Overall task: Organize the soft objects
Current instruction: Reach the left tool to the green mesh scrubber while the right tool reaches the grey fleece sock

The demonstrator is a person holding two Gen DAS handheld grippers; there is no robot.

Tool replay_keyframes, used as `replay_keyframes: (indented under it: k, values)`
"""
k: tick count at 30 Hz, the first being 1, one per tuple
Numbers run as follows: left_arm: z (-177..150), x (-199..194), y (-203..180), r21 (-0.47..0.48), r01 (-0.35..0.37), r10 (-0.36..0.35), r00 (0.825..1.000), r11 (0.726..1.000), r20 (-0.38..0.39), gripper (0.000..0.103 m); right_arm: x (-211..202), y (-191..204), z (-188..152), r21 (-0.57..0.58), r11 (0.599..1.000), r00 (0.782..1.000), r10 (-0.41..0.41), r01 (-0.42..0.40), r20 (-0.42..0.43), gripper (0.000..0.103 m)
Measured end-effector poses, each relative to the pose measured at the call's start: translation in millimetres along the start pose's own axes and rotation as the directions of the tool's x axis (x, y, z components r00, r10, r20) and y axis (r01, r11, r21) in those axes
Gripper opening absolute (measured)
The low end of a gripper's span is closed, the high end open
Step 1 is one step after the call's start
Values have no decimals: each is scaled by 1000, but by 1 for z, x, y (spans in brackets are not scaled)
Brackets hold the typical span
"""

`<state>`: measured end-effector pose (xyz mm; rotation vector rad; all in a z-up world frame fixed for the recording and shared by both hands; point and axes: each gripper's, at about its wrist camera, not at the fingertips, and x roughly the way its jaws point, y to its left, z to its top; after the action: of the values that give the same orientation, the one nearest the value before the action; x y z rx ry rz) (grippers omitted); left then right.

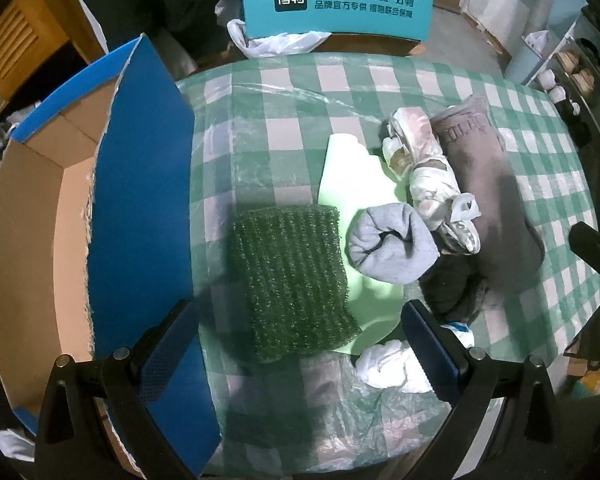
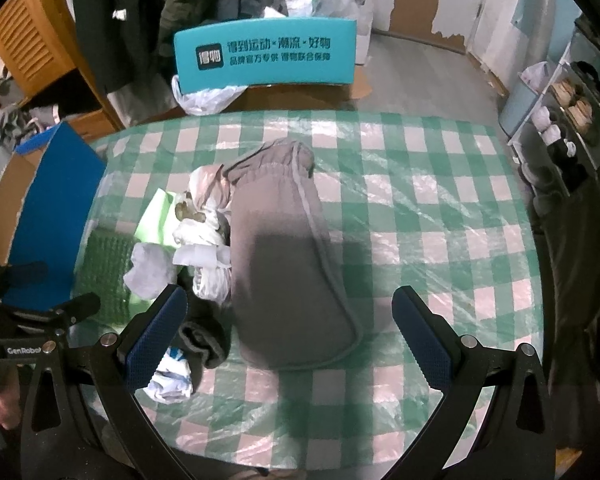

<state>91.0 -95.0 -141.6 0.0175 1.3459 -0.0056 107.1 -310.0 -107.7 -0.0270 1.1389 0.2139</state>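
Observation:
A pile of soft things lies on the green checked table (image 1: 284, 96): a dark green knitted pad (image 1: 292, 280) on a pale green foam sheet (image 1: 352, 172), a rolled grey sock (image 1: 392, 240), a crumpled printed plastic bag (image 1: 424, 168), a folded grey-brown garment (image 1: 488, 184), a dark sock (image 1: 452, 284) and a white sock ball (image 1: 392, 364). My left gripper (image 1: 296, 356) is open, hovering just short of the green pad. My right gripper (image 2: 288, 332) is open, its fingers either side of the near end of the grey-brown garment (image 2: 292, 264).
An open cardboard box with a blue flap (image 1: 140, 184) stands at the table's left edge. A teal box (image 1: 336, 4) and a white plastic bag (image 1: 276, 40) sit beyond the far edge. Shelves with shoes (image 2: 568, 120) stand to the right.

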Motion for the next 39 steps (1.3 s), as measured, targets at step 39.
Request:
replay_keyframes:
  k: [39]
  values:
    - [29, 65, 7, -5, -56, 55, 993, 998, -107, 102, 87, 5, 9, -49, 998, 990, -52, 45, -132, 101]
